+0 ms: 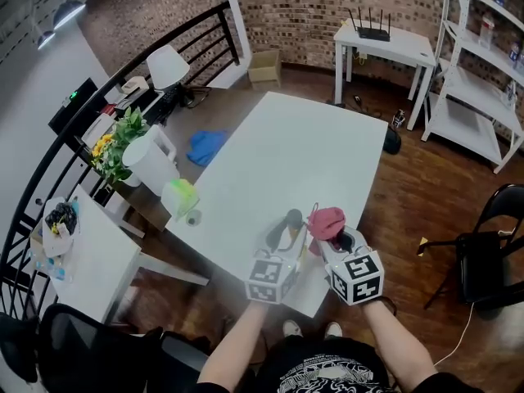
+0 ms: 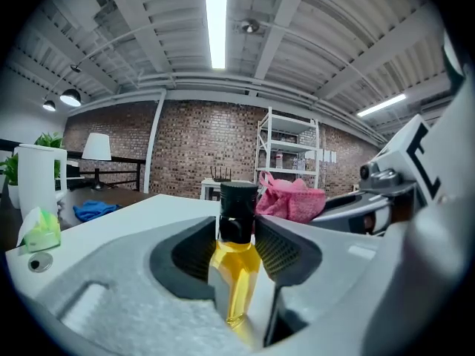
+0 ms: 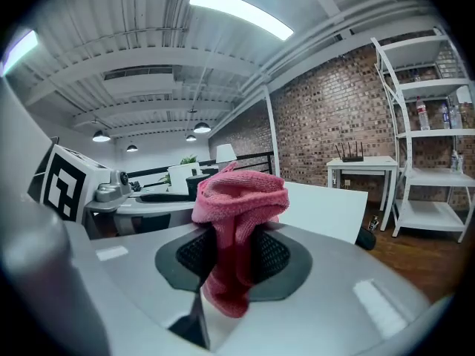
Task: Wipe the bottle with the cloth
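A small bottle (image 2: 234, 273) of yellow liquid with a black cap stands upright between the jaws of my left gripper (image 2: 236, 237). The pads flank its neck and a thin gap shows on the left side. From the head view, the bottle (image 1: 292, 222) is near the front edge of the white table (image 1: 303, 146), with the left gripper (image 1: 288, 236) around it. My right gripper (image 3: 234, 254) is shut on a bunched pink cloth (image 3: 239, 199), which hangs down between the pads. The cloth (image 1: 326, 222) and right gripper (image 1: 334, 237) are just right of the bottle, slightly apart from it.
A white jug (image 1: 151, 160), a plant (image 1: 115, 142) and a green object (image 1: 180, 195) sit on a low table at the left, with a blue cloth (image 1: 205, 146) behind. A black chair (image 1: 491, 252) and white shelving (image 1: 483, 97) stand at the right.
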`<state>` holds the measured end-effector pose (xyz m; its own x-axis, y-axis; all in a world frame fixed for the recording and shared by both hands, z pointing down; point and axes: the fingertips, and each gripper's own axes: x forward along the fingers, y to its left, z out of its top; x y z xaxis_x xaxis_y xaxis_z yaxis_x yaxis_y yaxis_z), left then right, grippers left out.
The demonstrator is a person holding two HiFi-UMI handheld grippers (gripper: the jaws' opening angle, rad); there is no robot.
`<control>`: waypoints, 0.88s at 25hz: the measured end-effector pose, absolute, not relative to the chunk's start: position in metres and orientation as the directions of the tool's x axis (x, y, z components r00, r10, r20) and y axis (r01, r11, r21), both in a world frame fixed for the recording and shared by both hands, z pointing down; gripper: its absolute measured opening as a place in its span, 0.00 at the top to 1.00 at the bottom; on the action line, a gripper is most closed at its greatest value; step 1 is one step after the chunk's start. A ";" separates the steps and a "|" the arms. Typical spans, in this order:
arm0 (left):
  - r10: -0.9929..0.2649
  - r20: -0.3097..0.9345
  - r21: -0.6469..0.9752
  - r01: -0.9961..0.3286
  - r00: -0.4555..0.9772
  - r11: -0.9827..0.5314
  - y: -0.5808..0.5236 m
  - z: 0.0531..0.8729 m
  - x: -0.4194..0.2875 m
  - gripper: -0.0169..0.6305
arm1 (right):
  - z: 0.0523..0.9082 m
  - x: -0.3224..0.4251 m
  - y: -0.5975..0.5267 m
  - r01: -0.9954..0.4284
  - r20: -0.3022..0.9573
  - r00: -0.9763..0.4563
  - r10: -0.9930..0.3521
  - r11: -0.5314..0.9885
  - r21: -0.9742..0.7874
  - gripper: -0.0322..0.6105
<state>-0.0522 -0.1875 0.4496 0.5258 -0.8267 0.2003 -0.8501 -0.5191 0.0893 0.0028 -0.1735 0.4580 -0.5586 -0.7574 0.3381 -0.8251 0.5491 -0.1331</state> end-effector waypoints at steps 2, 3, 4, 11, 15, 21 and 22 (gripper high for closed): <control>-0.826 0.193 0.093 -0.848 0.530 -0.522 -0.186 0.446 -0.052 0.73 | 0.454 0.003 -0.174 -0.827 0.330 -0.556 -0.763 0.547 -0.127 0.80; -0.826 0.190 0.092 -0.847 0.531 -0.523 -0.184 0.445 -0.053 0.73 | 0.452 0.004 -0.173 -0.829 0.325 -0.553 -0.767 0.545 -0.123 0.80; -0.828 0.188 0.091 -0.848 0.529 -0.522 -0.182 0.444 -0.053 0.73 | 0.449 0.004 -0.173 -0.831 0.319 -0.550 -0.772 0.543 -0.118 0.80; -0.881 0.194 0.084 -0.903 0.431 -0.422 -0.162 0.433 -0.070 0.73 | 0.420 0.011 -0.162 -0.847 0.254 -0.527 -0.811 0.524 -0.083 0.80; -0.900 0.191 0.117 -0.920 0.391 -0.375 -0.148 0.419 -0.072 0.73 | 0.401 0.011 -0.153 -0.842 0.215 -0.536 -0.816 0.534 -0.074 0.80; -0.920 0.153 0.129 -0.930 0.360 -0.343 -0.128 0.395 -0.065 0.74 | 0.379 0.005 -0.136 -0.825 0.169 -0.562 -0.810 0.563 -0.044 0.80; -0.922 0.149 0.125 -0.931 0.358 -0.342 -0.125 0.393 -0.063 0.78 | 0.378 0.004 -0.133 -0.822 0.168 -0.565 -0.808 0.568 -0.037 0.80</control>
<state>-0.0634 -0.1254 0.3927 0.3584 -0.9216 0.1491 -0.9313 -0.3419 0.1254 0.0038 -0.1334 0.3779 -0.5655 -0.8075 0.1676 -0.8222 0.5680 -0.0373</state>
